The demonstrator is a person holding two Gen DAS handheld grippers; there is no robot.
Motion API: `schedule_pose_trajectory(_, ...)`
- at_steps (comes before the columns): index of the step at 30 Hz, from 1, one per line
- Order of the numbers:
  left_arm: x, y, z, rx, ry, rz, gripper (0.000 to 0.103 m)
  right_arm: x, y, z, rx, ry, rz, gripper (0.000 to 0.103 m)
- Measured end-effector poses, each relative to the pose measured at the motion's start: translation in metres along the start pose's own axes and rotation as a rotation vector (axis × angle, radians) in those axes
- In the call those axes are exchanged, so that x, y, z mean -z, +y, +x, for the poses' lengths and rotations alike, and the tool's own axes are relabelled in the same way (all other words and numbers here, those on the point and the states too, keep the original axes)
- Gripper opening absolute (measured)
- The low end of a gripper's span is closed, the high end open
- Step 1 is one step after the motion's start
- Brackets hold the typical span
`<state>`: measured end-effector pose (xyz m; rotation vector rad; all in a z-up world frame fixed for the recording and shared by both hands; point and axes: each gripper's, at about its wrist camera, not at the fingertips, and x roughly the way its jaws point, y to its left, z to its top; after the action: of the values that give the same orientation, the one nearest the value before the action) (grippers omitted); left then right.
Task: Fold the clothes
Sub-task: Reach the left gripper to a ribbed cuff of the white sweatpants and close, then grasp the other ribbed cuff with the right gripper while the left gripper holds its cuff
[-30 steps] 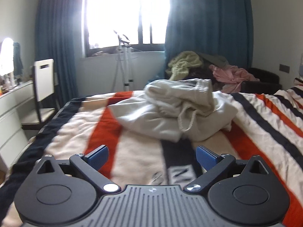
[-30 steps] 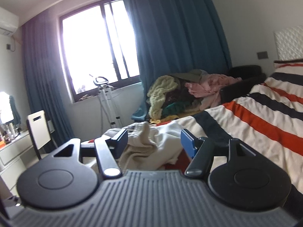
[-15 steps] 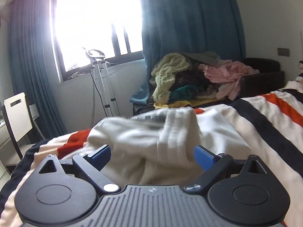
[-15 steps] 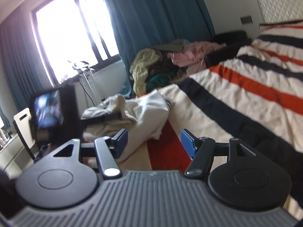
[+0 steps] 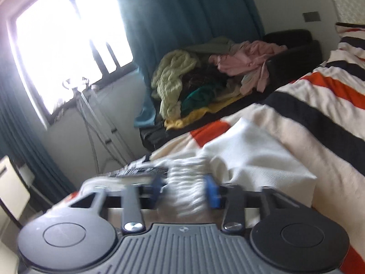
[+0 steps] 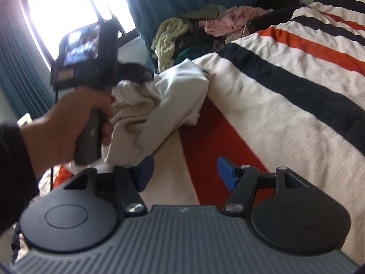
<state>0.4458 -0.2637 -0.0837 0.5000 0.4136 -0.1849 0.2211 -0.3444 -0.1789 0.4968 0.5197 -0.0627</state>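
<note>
Striped cream, orange and black bed blanket (image 6: pixel 262 105) carries a crumpled cream garment (image 5: pixel 246 159). Left gripper (image 5: pixel 184 189) jaws have just been closing on its ribbed hem, apparently to lift it; right gripper (image 6: pixel 184 171) jaws gape empty, garment beyond-left.

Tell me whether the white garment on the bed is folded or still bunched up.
Bunched up. The white garment lies in a crumpled heap on the striped blanket, with loose uneven folds and no flat, squared edges.

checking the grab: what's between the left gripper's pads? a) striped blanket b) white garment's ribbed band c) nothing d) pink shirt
b: the left gripper has just been closing, and the white garment's ribbed band sits between its blue pads.
</note>
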Motion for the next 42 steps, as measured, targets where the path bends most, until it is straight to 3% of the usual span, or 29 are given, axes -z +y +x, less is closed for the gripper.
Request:
schedule_pose_trajectory(4, -0.011, 0.011, -0.03, 0.008, -0.066, -0.054, 0.034, 0.002, -0.001, -0.002, 0.017, -0.015, -0.006, 0.065)
schedule_pose_trajectory(5, -0.014, 0.02, -0.042, 0.029, -0.086, -0.077, 0.005, 0.003, -0.001, -0.001, 0.021, -0.006, -0.012, 0.065)
schedule_pose_trajectory(6, -0.016, 0.027, -0.056, 0.03, -0.102, -0.096, 0.003, 0.003, -0.002, -0.001, 0.024, 0.0, -0.014, 0.065)
schedule_pose_trajectory(8, -0.016, 0.045, -0.091, 0.07, -0.12, -0.144, 0.003, 0.002, -0.005, -0.003, 0.024, -0.006, 0.002, 0.065)
schedule_pose_trajectory(14, 0.011, 0.105, -0.207, 0.093, -0.238, -0.263, 0.003, 0.001, 0.001, -0.017, -0.006, -0.057, -0.011, 0.065)
schedule_pose_trajectory(18, 0.062, 0.147, -0.295, 0.145, -0.316, -0.452, 0.003, 0.009, 0.018, -0.032, -0.074, -0.062, -0.076, 0.065)
schedule_pose_trajectory(22, 0.133, 0.161, -0.347, 0.141, -0.322, -0.572, 0.002, 0.024, 0.048, -0.049, -0.135, -0.051, -0.206, 0.065)
schedule_pose_trajectory(25, 0.172, 0.165, -0.359, 0.072, -0.345, -0.555, 0.0, 0.047, 0.075, -0.051, -0.158, -0.019, -0.36, 0.065)
schedule_pose_trajectory(31, 0.201, 0.193, -0.349, 0.127, -0.278, -0.6, 0.0, 0.076, 0.09, -0.014, -0.1, 0.12, -0.416, 0.065)
schedule_pose_trajectory(33, 0.216, 0.194, -0.341, 0.16, -0.23, -0.588, 0.001, 0.077, 0.091, -0.005, -0.071, 0.12, -0.429, 0.065)
schedule_pose_trajectory(36, 0.243, 0.179, -0.307, 0.226, -0.095, -0.527, 0.003, 0.077, 0.09, -0.001, -0.066, 0.11, -0.39, 0.063)
schedule_pose_trajectory(39, 0.255, 0.154, -0.282, 0.262, 0.015, -0.406, 0.021, 0.07, 0.086, 0.001, -0.086, 0.09, -0.298, 0.063)
schedule_pose_trajectory(41, 0.258, 0.144, -0.27, 0.321, 0.063, -0.351, 0.049, 0.063, 0.079, 0.002, -0.106, 0.094, -0.216, 0.063)
schedule_pose_trajectory(42, 0.257, 0.14, -0.263, 0.355, 0.069, -0.326, 0.055, 0.058, 0.074, 0.003, -0.118, 0.101, -0.17, 0.063)
